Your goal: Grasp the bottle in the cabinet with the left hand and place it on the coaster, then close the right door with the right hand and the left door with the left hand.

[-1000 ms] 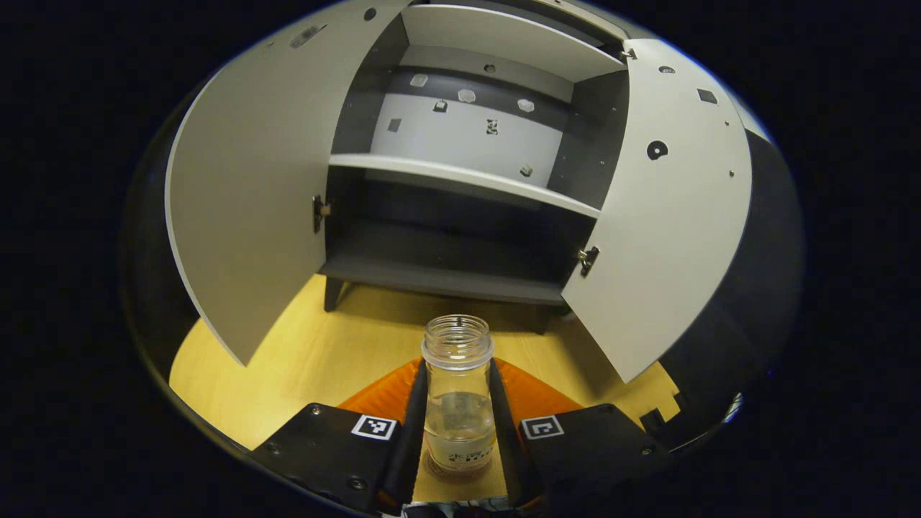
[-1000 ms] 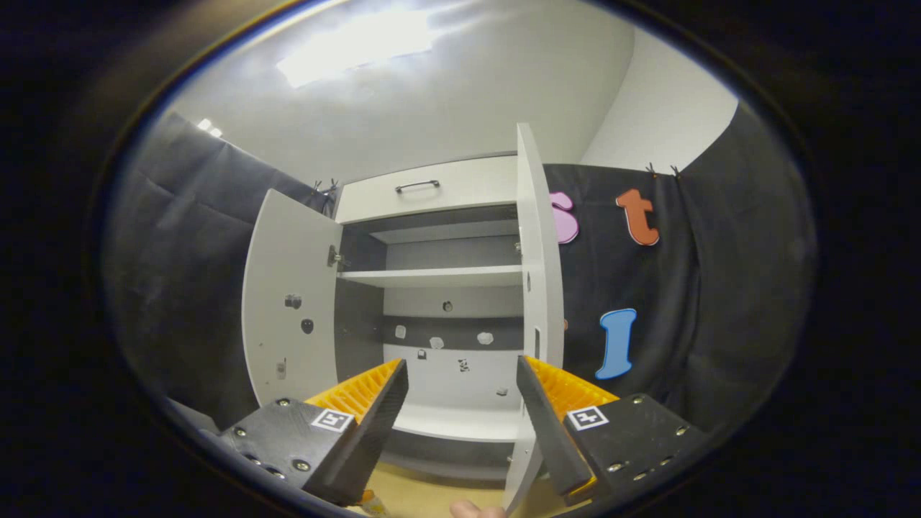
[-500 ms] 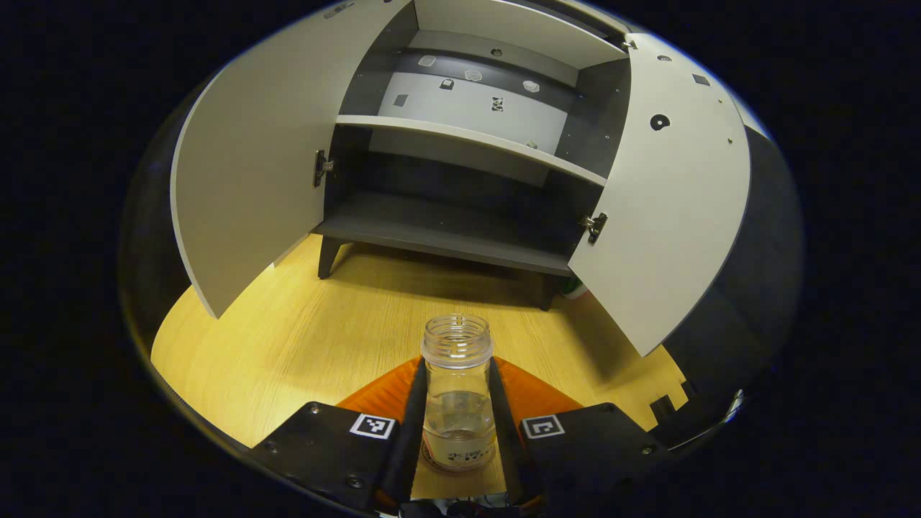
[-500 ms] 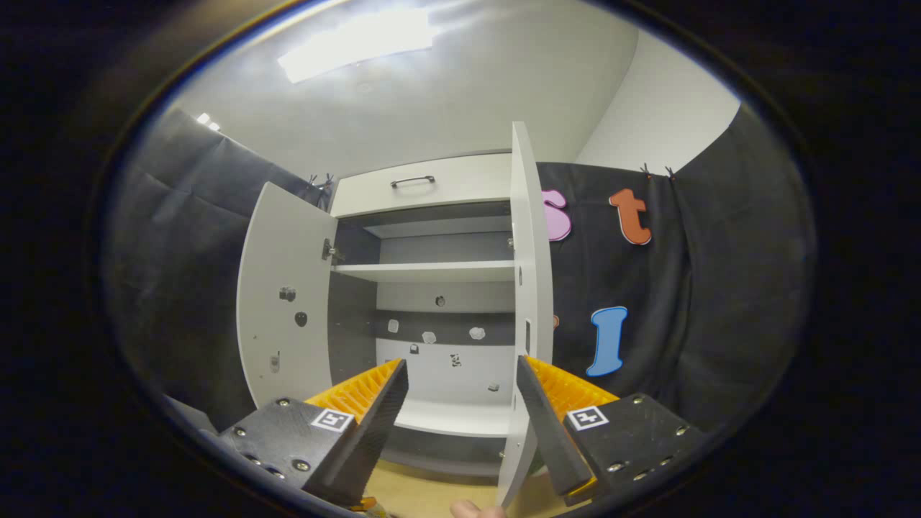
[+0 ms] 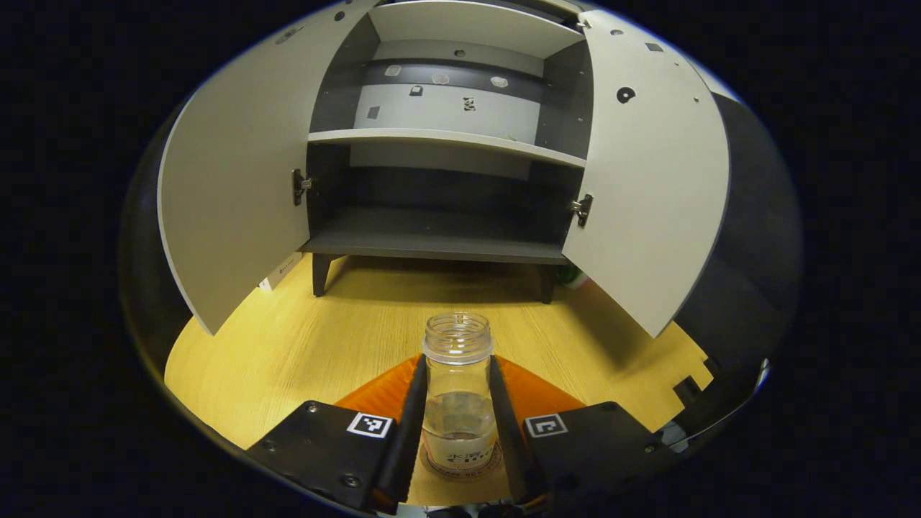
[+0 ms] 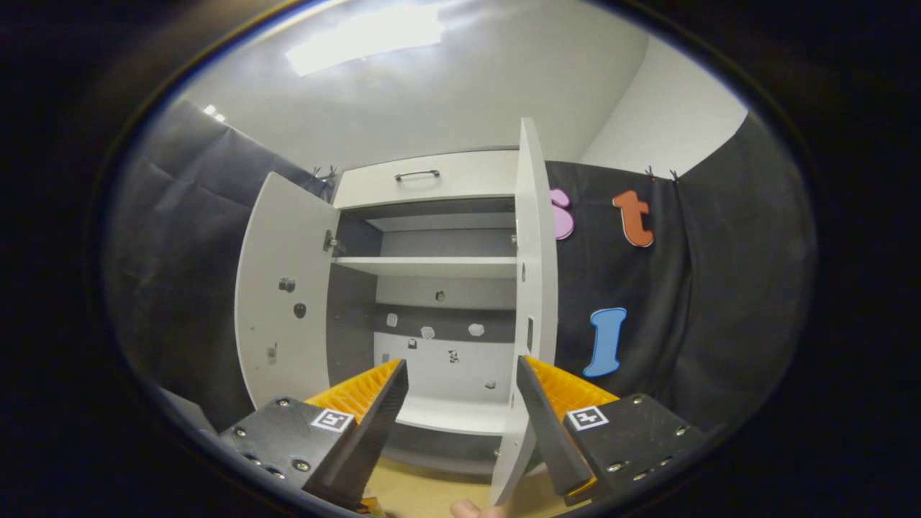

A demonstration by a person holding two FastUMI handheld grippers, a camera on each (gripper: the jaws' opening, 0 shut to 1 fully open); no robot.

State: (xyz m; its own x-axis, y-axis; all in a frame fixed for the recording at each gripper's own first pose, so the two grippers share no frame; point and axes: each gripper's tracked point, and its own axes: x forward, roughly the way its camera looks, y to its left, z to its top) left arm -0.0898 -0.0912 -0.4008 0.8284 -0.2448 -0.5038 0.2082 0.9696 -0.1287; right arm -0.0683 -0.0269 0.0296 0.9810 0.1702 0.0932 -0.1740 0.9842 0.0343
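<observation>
A clear, uncapped bottle with a little liquid stands upright between the fingers of my left gripper, which is shut on it. Its base sits inside the ring of a round brown coaster on the wooden table. Ahead is the cabinet, with its left door and right door both swung wide. In the right gripper view, my right gripper is open and holds nothing. It faces the cabinet, just left of the right door, which shows edge-on. The left door stands open.
A white shelf divides the cabinet, which stands on short legs. A drawer with a handle tops it. A small green thing sits on the table behind the right door. A fingertip shows at the bottom edge.
My left gripper has pulled back from the cabinet with the bottle and turned to face it squarely. The coaster now shows under the bottle. The right gripper has barely moved.
</observation>
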